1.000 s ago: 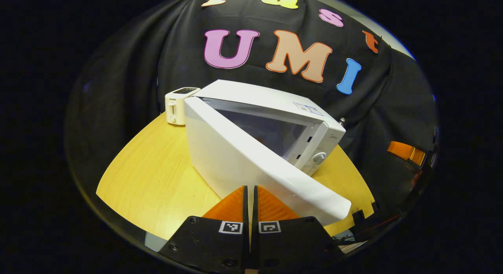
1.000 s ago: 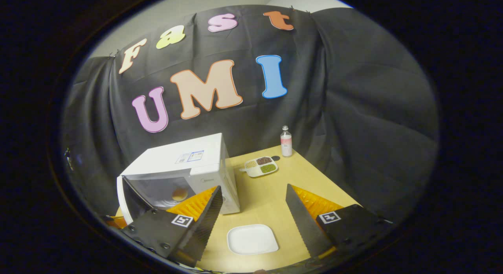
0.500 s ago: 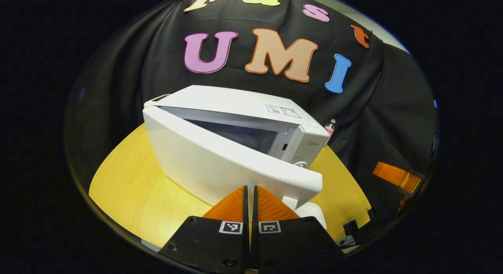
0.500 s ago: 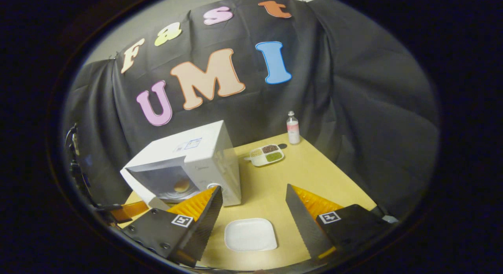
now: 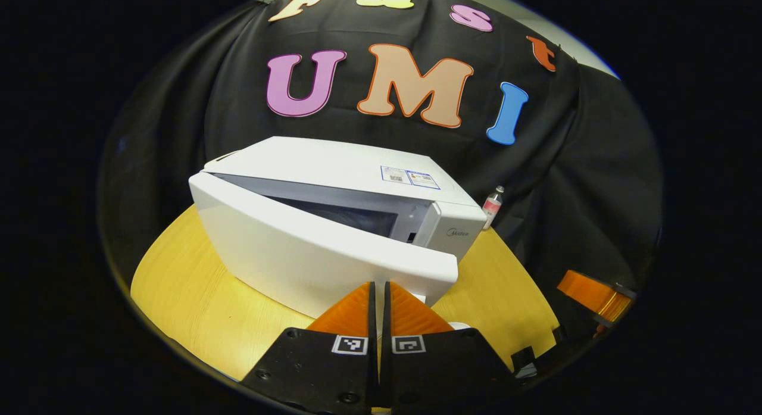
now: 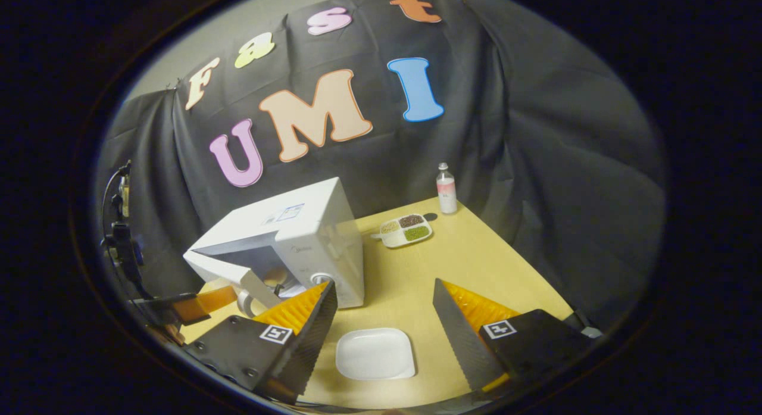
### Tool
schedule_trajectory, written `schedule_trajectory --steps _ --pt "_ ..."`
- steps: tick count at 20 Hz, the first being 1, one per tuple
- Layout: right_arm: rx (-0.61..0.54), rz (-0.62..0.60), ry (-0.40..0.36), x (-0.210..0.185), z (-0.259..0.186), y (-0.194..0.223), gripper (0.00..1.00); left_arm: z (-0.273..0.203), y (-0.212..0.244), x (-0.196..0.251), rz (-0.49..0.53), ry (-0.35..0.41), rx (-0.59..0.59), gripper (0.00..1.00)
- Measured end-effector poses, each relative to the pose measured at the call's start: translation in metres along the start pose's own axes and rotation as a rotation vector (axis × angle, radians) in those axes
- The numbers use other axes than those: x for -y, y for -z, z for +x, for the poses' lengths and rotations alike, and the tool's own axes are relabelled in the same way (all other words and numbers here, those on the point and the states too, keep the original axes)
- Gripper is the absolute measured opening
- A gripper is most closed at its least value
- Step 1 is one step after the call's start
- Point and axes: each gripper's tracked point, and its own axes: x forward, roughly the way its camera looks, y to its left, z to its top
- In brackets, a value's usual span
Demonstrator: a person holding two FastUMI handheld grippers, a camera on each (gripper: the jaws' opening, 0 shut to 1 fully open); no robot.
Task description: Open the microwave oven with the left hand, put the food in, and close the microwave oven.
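The white microwave [image 5: 333, 165] stands on the wooden table [image 5: 196, 296], its door [image 5: 309, 254] ajar at a narrow angle. My left gripper [image 5: 379, 287] is shut with nothing between its fingers, and its tips rest against the door's outer face near the free edge. In the right gripper view the microwave [image 6: 309, 230] is at left with the door [image 6: 238, 273] partly open, and a round tan piece of food [image 6: 275, 275] shows inside. The left gripper [image 6: 202, 300] is by that door. My right gripper [image 6: 384, 287] is open and empty above a white plate [image 6: 375, 353].
A divided tray of food [image 6: 406, 229] and a small bottle [image 6: 446, 189] stand behind and right of the microwave. The bottle [image 5: 492, 205] also peeks out past the microwave's right side. The right gripper [image 5: 589, 287] hangs off the table's right edge.
The microwave door has swung from wide open to nearly closed, with my shut left gripper following against it. The toaster is now hidden behind the microwave. The right gripper has barely moved.
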Motion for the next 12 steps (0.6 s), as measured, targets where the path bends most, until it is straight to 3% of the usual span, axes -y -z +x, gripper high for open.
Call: schedule_trajectory --steps 12 --pt "0.041 -0.012 0.049 0.009 -0.006 -0.009 1.00 0.044 -0.021 0.009 0.061 0.042 0.026 0.01"
